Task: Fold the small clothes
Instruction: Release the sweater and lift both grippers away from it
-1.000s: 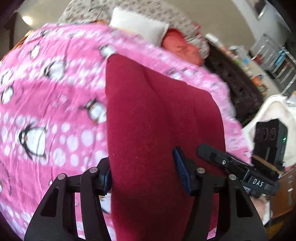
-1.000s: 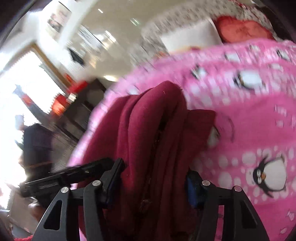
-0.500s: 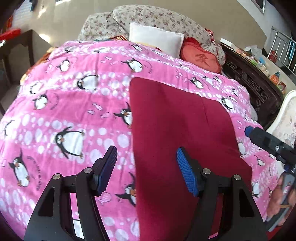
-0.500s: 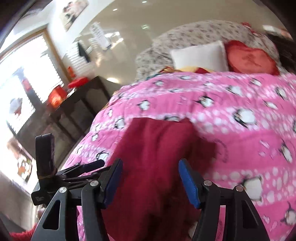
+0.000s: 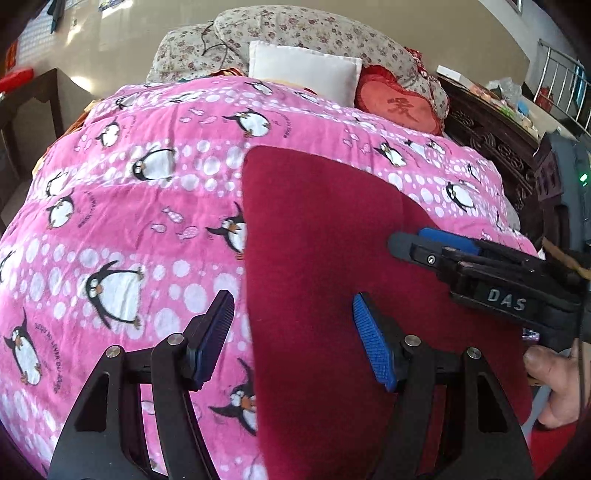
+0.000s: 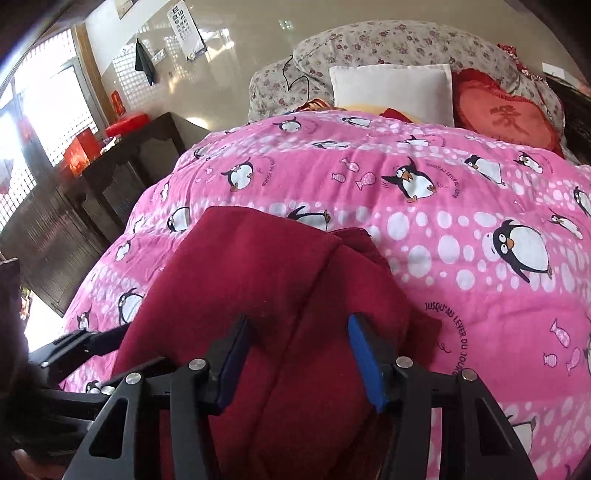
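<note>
A dark red garment (image 5: 325, 258) lies folded flat on the pink penguin blanket (image 5: 140, 221); it also shows in the right wrist view (image 6: 266, 295), with a fold line along its middle. My left gripper (image 5: 291, 339) is open and empty, hovering above the garment's left edge. My right gripper (image 6: 295, 354) is open and empty above the garment's near end. The right gripper also shows in the left wrist view (image 5: 424, 243), reaching in over the garment's right side.
A white pillow (image 5: 303, 70), a red heart cushion (image 5: 399, 107) and a floral quilt (image 5: 295, 29) lie at the bed's head. A dark carved cabinet (image 5: 495, 136) stands to the right, a dark side table (image 6: 122, 162) to the left.
Both grippers let go of the red garment and opened. They pulled back and up, and the garment now lies flat on the blanket.
</note>
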